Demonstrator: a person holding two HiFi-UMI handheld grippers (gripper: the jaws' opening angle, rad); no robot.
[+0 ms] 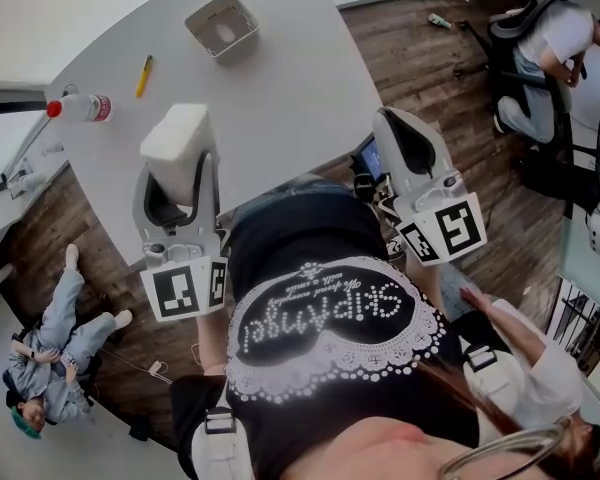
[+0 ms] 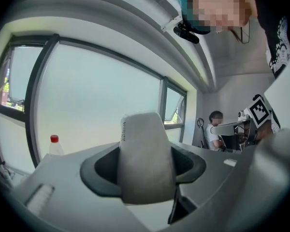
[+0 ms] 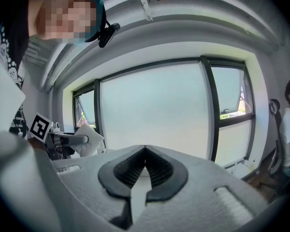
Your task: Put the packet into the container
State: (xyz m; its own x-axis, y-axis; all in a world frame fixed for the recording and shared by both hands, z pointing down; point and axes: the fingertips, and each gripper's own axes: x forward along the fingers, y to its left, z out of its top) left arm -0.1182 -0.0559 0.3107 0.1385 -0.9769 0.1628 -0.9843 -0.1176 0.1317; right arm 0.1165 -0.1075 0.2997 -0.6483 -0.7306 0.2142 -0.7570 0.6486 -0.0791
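- Two tongs in all. The left tongs [image 2: 146,174] are clamped on the one packet [image 2: 145,153], a pale soft pouch standing up out of the dark pads; its lower end is hidden between them.
- The right tongs [image 3: 145,150] are closed, tips touching, with nothing between them.
- Each carries one marker cube; in the head view both tongs are over the near edge of the surface [image 1: 290,98].
- One container [image 1: 201,38], a small square open box, sits on the surface. The packet [image 1: 177,136], in the left tongs [image 1: 176,173], is well apart from the container, on the wearer's side of it and a little left. The right tongs [image 1: 395,128] are further off, to the container's right.
- What lies inside the container is hard to make out: only a pale oval.
- One yellow pen [image 1: 143,76] lies left of the container; one clear bottle [image 1: 80,108] with a red cap lies on its side further left.
- Two other people: one on the floor [image 1: 55,348], far below-left of the container, one in a chair [image 1: 555,48] far to its right, partly cut off.
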